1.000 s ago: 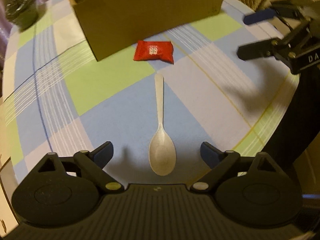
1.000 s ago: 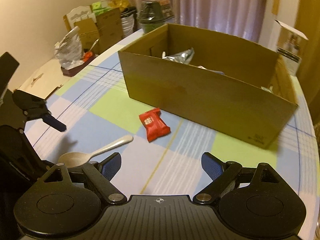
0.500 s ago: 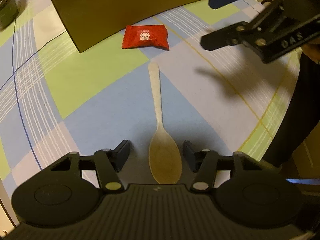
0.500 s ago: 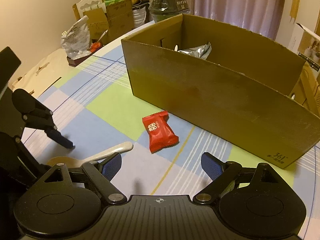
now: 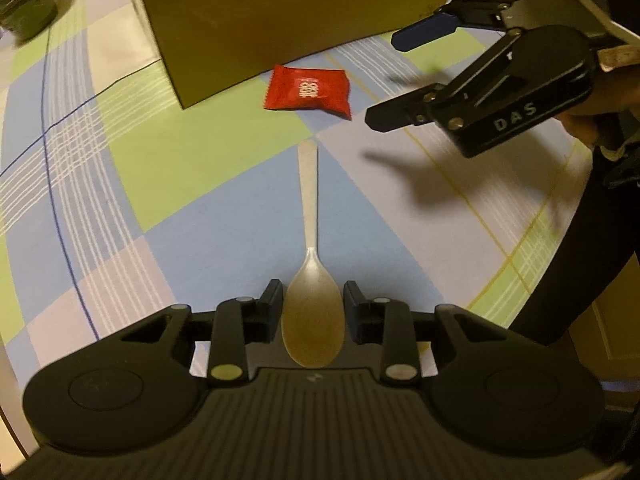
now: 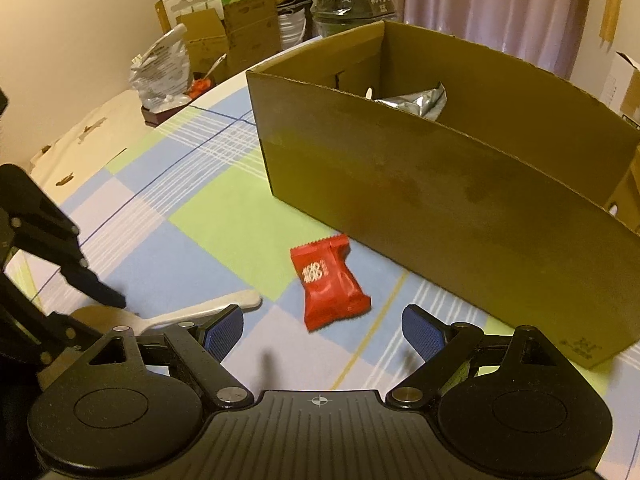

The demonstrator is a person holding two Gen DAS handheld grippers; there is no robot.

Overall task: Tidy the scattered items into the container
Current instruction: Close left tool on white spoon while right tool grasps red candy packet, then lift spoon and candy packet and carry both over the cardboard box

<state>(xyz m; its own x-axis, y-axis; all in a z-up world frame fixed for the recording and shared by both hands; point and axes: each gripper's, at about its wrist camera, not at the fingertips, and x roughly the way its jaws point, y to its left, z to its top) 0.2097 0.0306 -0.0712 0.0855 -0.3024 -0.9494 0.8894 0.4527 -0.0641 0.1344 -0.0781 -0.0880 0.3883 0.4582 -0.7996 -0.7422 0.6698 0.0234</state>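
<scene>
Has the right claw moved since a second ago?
Yes. In the left wrist view, the right claw has come in from the right edge toward the red packet, closing on nothing yet, beside the cardboard box.

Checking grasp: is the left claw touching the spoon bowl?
Touching. Left wrist view: left claw has both fingers against the sides of the spoon bowl.

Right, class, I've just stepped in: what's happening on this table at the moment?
A person is tidying loose items into the cardboard box, a gripper in each hand. The left gripper has shut on the bowl of the pale spoon, which lies on the checked cloth. The right gripper hangs just short of the red snack packet, its jaws closing with nothing between them yet. A silver pouch is already in the box.
</scene>
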